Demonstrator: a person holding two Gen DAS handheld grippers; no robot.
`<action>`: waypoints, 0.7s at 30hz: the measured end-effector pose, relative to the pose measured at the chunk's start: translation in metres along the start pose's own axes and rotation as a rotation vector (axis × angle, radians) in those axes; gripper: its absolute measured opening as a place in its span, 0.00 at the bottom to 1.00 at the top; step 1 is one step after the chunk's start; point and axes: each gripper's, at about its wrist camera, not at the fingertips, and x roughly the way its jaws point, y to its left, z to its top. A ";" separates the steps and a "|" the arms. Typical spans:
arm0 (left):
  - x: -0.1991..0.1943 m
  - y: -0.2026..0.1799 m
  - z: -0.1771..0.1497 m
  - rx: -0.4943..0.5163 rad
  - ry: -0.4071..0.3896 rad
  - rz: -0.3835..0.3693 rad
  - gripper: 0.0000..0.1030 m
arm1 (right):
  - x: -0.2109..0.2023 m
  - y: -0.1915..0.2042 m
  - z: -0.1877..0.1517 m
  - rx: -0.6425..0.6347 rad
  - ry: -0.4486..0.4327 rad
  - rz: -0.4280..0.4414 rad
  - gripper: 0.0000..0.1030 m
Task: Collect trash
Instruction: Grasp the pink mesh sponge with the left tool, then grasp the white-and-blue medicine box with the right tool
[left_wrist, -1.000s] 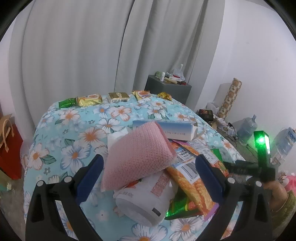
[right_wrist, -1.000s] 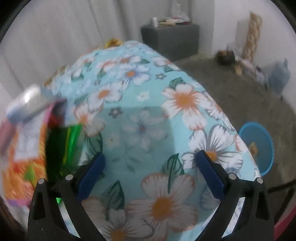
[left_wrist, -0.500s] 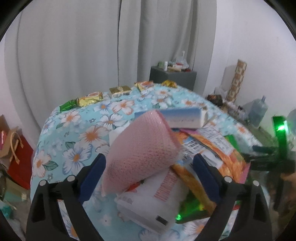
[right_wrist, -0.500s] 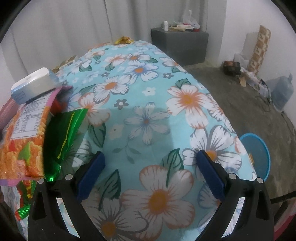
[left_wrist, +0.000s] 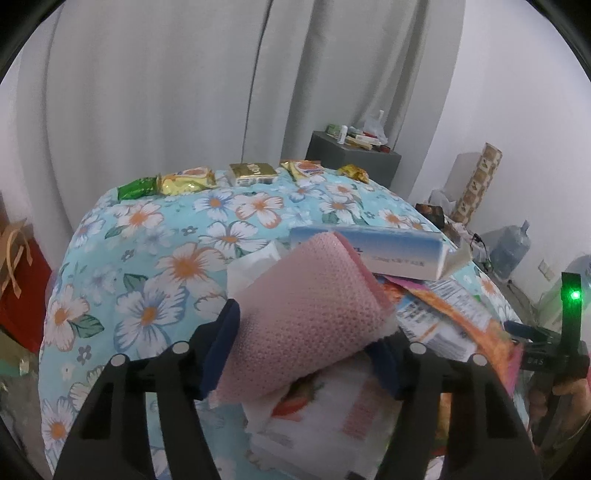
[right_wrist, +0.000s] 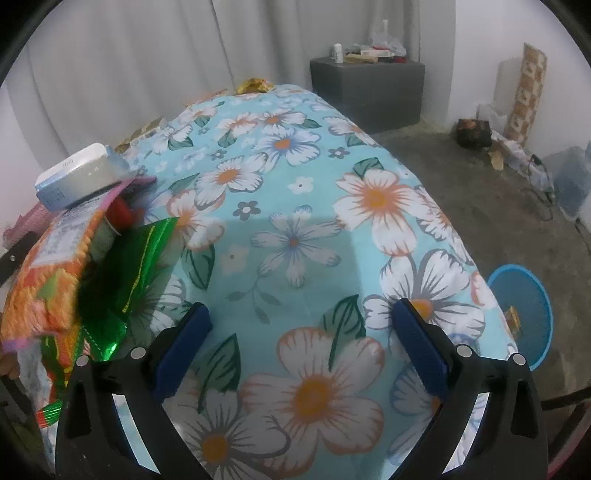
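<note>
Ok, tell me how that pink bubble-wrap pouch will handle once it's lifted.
The pink bubble-wrap pouch probably weighs little: it perches curled atop the pile. Likely floppy, since it bows between the left tool's closing-in fingers. Its padded surface should squash rather than slip.

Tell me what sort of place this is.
Probably a lived-in room at home, not a shop or workshop. A table under a floral cloth stands before grey curtains, a water jug sits on the bare floor by the wall, and a grey cabinet holds household clutter.

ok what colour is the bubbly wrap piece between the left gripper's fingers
Pale pink, with a dotted bubble texture; the left wrist view shows it best.
</note>
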 end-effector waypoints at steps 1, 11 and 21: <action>-0.001 0.003 0.000 -0.013 0.000 -0.008 0.61 | -0.001 -0.001 0.001 0.004 0.008 0.009 0.92; -0.017 0.025 0.001 -0.078 -0.044 -0.026 0.46 | -0.038 -0.015 0.029 0.145 0.017 0.165 0.82; -0.022 0.043 0.002 -0.174 -0.053 -0.034 0.43 | -0.033 0.034 0.080 0.322 0.087 0.710 0.59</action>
